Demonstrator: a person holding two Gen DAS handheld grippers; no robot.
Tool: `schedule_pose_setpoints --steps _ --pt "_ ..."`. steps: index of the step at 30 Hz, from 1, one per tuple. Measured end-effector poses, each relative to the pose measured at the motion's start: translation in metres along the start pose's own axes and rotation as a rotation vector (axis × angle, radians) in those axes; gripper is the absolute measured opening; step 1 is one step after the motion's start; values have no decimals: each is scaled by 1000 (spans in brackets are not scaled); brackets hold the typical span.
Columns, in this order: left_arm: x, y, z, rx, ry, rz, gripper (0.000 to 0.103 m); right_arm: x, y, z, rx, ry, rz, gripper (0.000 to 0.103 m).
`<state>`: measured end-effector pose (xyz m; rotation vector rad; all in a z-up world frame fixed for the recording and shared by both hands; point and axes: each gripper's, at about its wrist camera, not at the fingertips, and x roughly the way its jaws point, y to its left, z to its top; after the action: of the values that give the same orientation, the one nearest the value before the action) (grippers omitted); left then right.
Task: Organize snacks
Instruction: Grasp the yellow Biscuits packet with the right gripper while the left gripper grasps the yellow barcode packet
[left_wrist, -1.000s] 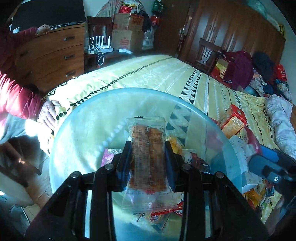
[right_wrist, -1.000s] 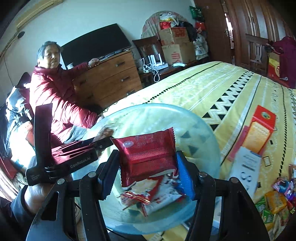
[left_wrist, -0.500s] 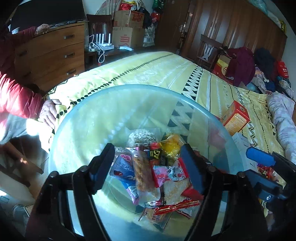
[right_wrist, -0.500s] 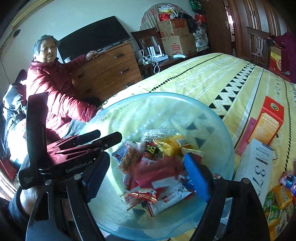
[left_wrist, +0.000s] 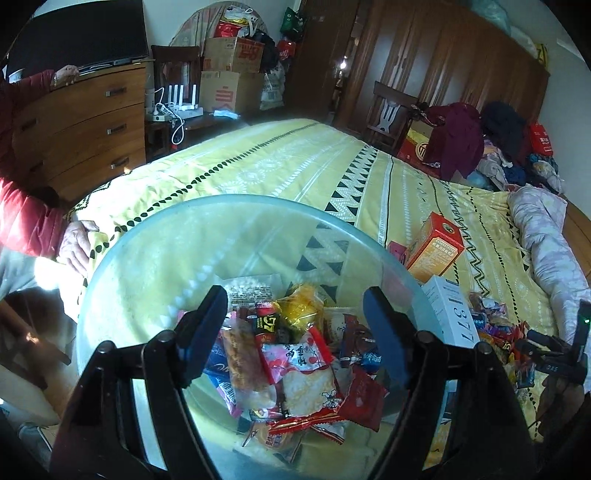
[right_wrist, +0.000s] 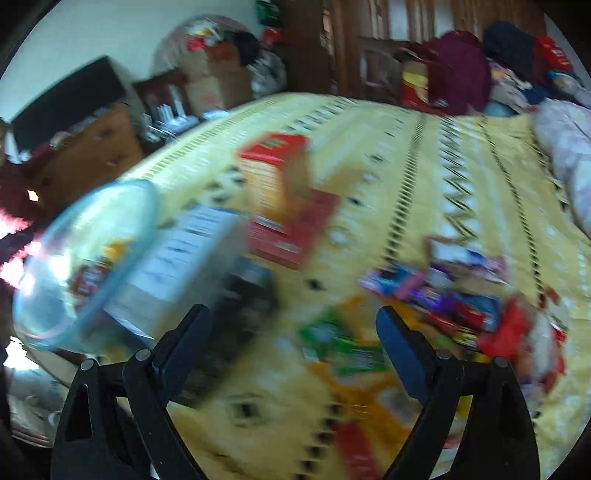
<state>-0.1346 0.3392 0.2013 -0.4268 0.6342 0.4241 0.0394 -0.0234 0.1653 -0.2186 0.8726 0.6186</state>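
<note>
Snacks (left_wrist: 295, 362) fill the glass bowl (left_wrist: 155, 266) under the open left gripper (left_wrist: 295, 314); right gripper (right_wrist: 293, 332) opening, empty

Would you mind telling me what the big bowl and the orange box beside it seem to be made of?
The bowl looks like clear, blue-tinted glass or hard plastic: the bedspread pattern shows through its glossy wall. The orange box appears to be printed cardboard, with crisp folded edges and flat faces with a slight sheen.

Bed (left_wrist: 280, 166) w/ yellow patterned cover carries glass bowl (left_wrist: 122, 258), orange box (left_wrist: 436, 247), white box (left_wrist: 454, 317) & loose snack pile (right_wrist: 461, 295).
</note>
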Motion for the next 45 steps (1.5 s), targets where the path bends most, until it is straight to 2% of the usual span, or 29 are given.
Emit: schedule_pose_setpoints --steps 4,7,10,13,14,15,17,19,20,21,23,26,28,30,31,32,33,35,36,38,40,43,45 --pt "-6 -3 3 -24 -11 -43 77 55 -39 -5 -49 172 -81 92" --pt "-13 -15 1 5 -20 -77 77 105 -56 -4 -63 293 -114 88" --pt "-18 -31 -4 56 -24 -91 77 136 -60 0 -61 359 -74 89" --pt "-17 -47 -11 83 -10 -117 77 166 -58 1 -70 420 -81 88" --pt "-15 -53 -12 95 -1 -124 77 171 -59 1 -64 424 -88 76" --pt "-14 -60 -14 109 6 -132 77 176 -60 -1 -52 427 -88 75" --pt "-13 -75 -19 144 16 -156 77 170 -59 -3 -31 398 -75 74" --pt "-13 -93 -24 184 28 -193 77 150 -51 -6 -22 359 14 74" --pt "-14 -104 -27 201 36 -215 77 126 -47 -8 -27 309 62 74" --pt "-15 -116 -31 219 43 -242 77 111 -45 -9 -26 277 70 74" --pt "-20 -150 -44 280 65 -321 77 60 -53 -15 12 166 63 74" --pt "-25 -198 -66 395 101 -417 77 -4 -78 -37 92 46 -4 74" --pt "-18 -230 -85 464 157 -485 77 -38 -100 -61 184 0 -20 74" --pt "-1 -257 -107 538 218 -507 77 -57 -117 -85 245 -15 -41 74" --pt "14 -270 -119 556 274 -522 77 -63 -126 -95 271 -15 -47 75" --pt "32 -277 -128 533 358 -557 77 -71 -134 -113 305 -12 -55 75" --pt "58 -284 -139 477 477 -592 77 -75 -139 -123 320 -8 -60 75" --pt "95 -290 -157 376 639 -602 75 -84 -147 -144 353 3 -63 75" --pt "109 -295 -165 326 684 -600 72 -85 -151 -150 370 5 -62 75" --pt "120 -304 -172 278 705 -565 72 -87 -164 -165 402 2 -54 75" --pt "130 -316 -179 219 738 -562 74 -90 -174 -173 429 -18 -43 75" --pt "152 -327 -192 137 816 -501 74 -88 -180 -177 450 -33 -24 75" --pt "160 -328 -193 97 803 -441 74 -87 -181 -177 446 -43 -8 75"
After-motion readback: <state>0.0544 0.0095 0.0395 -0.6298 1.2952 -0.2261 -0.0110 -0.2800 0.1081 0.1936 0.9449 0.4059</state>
